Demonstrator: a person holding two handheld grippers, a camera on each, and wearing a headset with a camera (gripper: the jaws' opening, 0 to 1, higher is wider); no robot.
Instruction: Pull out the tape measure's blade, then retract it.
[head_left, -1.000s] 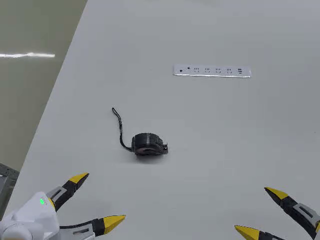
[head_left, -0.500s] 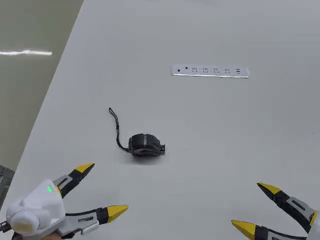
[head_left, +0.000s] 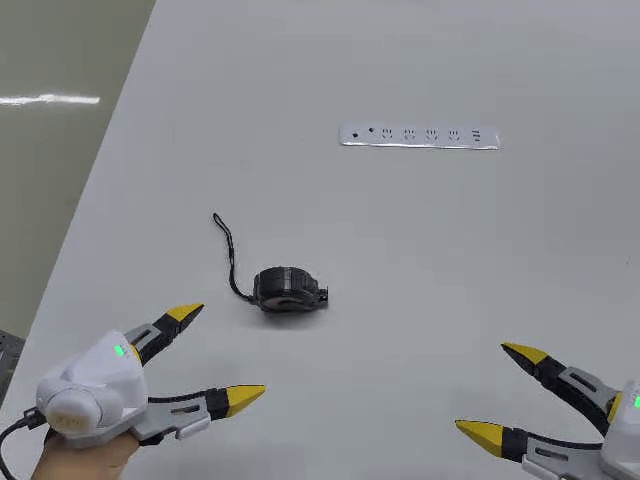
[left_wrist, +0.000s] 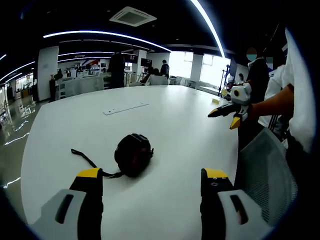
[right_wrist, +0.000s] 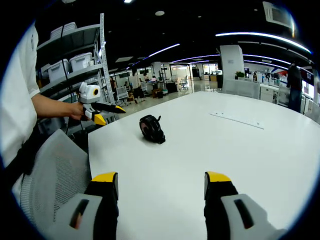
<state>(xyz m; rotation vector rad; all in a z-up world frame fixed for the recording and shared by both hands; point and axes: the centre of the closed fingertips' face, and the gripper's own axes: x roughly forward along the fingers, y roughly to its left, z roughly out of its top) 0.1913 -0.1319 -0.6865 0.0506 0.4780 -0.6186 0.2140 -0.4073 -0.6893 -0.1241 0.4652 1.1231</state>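
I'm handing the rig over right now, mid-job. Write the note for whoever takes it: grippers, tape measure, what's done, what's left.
Left gripper: open, empty, hovering short of the tape measure.
Right gripper: open, empty, off to the right, farther from it.
Tape measure: lies untouched on the white table, strap trailing to the left. A power strip lies beyond it.
Done: nothing; no blade is drawn out.
Left: probably hold the case with one gripper, pull the blade out with the other, then let it retract.
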